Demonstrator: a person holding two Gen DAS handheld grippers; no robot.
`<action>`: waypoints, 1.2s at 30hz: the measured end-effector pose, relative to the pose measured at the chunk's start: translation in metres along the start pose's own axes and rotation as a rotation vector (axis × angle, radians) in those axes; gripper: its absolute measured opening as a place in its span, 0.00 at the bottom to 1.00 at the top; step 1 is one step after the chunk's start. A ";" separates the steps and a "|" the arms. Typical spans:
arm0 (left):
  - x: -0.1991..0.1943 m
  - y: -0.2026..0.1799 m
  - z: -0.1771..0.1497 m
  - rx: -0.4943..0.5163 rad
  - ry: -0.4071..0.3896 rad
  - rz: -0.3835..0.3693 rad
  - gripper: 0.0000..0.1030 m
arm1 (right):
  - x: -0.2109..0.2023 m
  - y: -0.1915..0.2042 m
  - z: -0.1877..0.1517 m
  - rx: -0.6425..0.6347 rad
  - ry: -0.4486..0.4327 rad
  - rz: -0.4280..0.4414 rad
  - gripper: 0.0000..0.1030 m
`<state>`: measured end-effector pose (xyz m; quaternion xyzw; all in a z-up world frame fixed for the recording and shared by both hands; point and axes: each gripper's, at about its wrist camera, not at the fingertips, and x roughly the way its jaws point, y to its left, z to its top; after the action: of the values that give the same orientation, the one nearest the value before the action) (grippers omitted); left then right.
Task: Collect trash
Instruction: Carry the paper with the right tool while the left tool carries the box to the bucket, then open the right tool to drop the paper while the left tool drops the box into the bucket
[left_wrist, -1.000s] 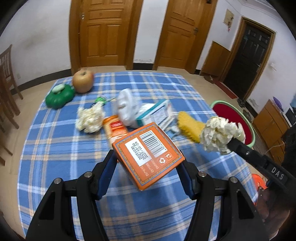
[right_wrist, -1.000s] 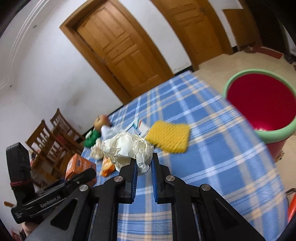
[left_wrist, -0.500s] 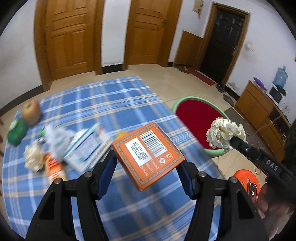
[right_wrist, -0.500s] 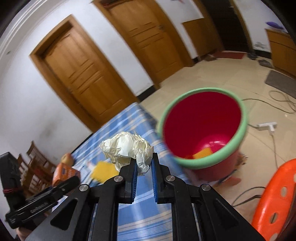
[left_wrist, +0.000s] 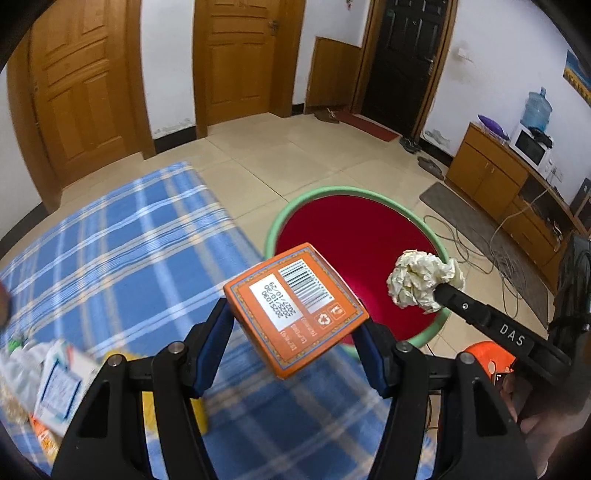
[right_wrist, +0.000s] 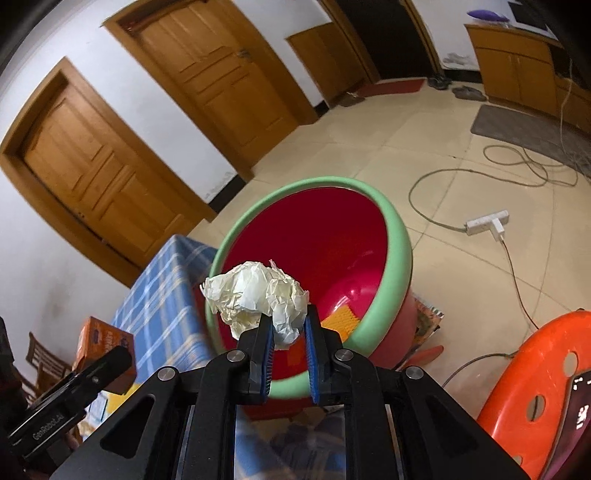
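Observation:
My left gripper (left_wrist: 295, 321) is shut on an orange box (left_wrist: 291, 295) with a barcode, held over the table's edge in front of the red bin's green rim (left_wrist: 332, 190). In the right wrist view, my right gripper (right_wrist: 289, 325) has a crumpled white paper ball (right_wrist: 255, 291) between its blue pads, right above the bin's rim (right_wrist: 400, 240). Its jaws are opening, and the paper still touches both pads. A yellow sponge (right_wrist: 341, 321) lies in the bin's bottom. The left wrist view also shows the paper ball (left_wrist: 421, 280) above the bin.
The blue plaid table (left_wrist: 129, 240) reaches up to the bin. More litter (left_wrist: 55, 376) lies at its near left. An orange stool (right_wrist: 535, 369) stands right of the bin. A power strip (right_wrist: 487, 223) and cables lie on the tiled floor.
Both grippers have swung from over the table's litter to the red bin, each still carrying its item. The right jaws stand a little wider apart than before.

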<state>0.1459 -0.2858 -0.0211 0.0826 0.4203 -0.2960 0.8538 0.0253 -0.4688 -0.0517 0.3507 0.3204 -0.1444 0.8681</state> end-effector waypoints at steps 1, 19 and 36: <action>0.005 -0.002 0.002 0.006 0.005 -0.001 0.62 | 0.004 -0.003 0.002 0.010 0.004 -0.001 0.17; 0.064 -0.026 0.017 0.065 0.079 -0.010 0.62 | 0.004 -0.019 0.012 0.030 -0.033 -0.006 0.40; 0.042 -0.031 0.021 0.058 0.021 -0.011 0.73 | -0.015 -0.015 0.010 0.017 -0.060 0.021 0.52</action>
<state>0.1620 -0.3379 -0.0369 0.1079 0.4210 -0.3119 0.8449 0.0119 -0.4861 -0.0439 0.3569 0.2895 -0.1485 0.8756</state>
